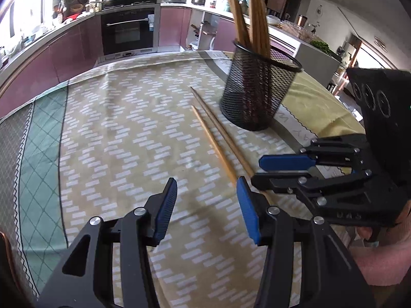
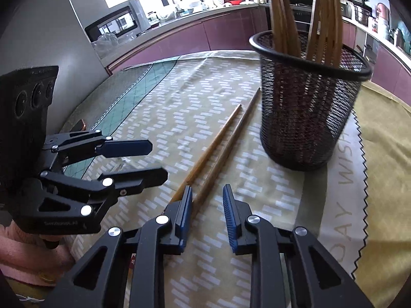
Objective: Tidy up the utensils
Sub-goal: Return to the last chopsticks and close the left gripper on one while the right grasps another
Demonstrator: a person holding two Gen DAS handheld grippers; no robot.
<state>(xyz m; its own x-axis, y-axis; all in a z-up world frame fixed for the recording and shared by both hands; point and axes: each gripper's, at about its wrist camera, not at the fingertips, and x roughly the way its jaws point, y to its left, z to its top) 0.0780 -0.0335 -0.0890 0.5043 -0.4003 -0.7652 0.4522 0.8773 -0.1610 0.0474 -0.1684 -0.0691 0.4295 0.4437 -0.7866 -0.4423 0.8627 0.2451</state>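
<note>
Two grippers hung low over the near edge of a cloth-covered table (image 1: 123, 133), both pointing down and away toward its far side. The left gripper (image 1: 206, 205) had its blue pads (image 1: 167, 208) moderately apart with only bare patterned cloth between them; its right-hand pad stood just beside the near end of a loose chopstick, and I could not tell whether they touched. The right gripper (image 2: 207, 214) had its jaws set narrow (narrower than the left's), and the near end of the darker chopstick (image 2: 226, 151) ran in between its pads (image 2: 186, 213), though no pad could be seen pressing on it. The paler chopstick (image 2: 213, 148) lay just left of it in the right wrist view, its near end passing under or behind the left-hand pad.

Both loose chopsticks lay flat and nearly parallel on the cloth, slanting from the near edge toward the middle of the table, close together but apart. Their far tips ended just beside the base of a black mesh holder (image 2: 308, 107). That holder stood upright toward the middle of the table, partly on a strip of cloth printed with lettering, and held a bunch of wooden chopsticks (image 1: 254, 18) leaning outward in two clusters. Beyond the far edge ran purple kitchen cabinets (image 1: 77, 48) and a built-in oven (image 1: 128, 30).
</note>
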